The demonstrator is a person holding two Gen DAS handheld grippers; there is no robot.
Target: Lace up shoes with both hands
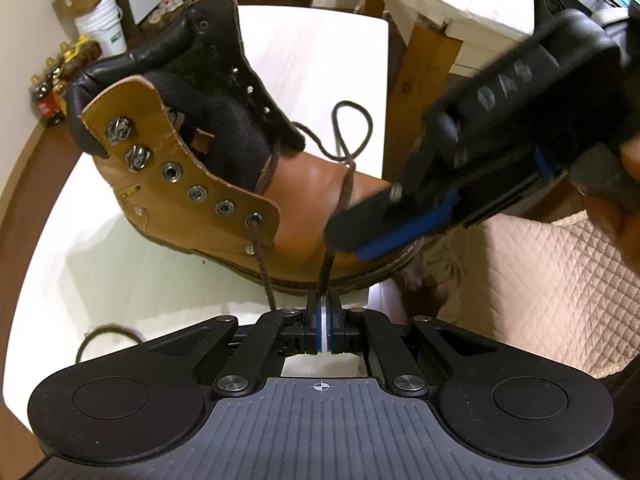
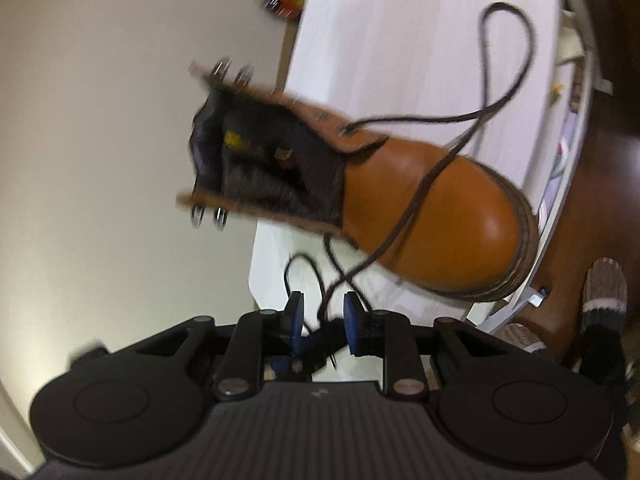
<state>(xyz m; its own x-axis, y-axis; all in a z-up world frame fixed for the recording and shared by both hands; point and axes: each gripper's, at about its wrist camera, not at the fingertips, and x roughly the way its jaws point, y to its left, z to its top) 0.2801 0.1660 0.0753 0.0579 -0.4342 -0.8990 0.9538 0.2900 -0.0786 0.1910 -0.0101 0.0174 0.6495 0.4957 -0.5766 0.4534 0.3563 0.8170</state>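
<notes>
White counter carries a tan boot lying across its middle, its far side hidden and the right wrist view blurred. Reaching from the near edge, the left tool is clenched on a dark brown lace. Slanting in from the right above the toe, the right tool is released, its fingers apart around a lace strand.

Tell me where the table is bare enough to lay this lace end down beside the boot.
Bare white table lies on the eyelet side, between the boot and the near edge, apart from a small lace coil. Beyond the collar the top is also bare. The toe side is crowded: right gripper, looped lace, and left gripper pinching the lace.
</notes>
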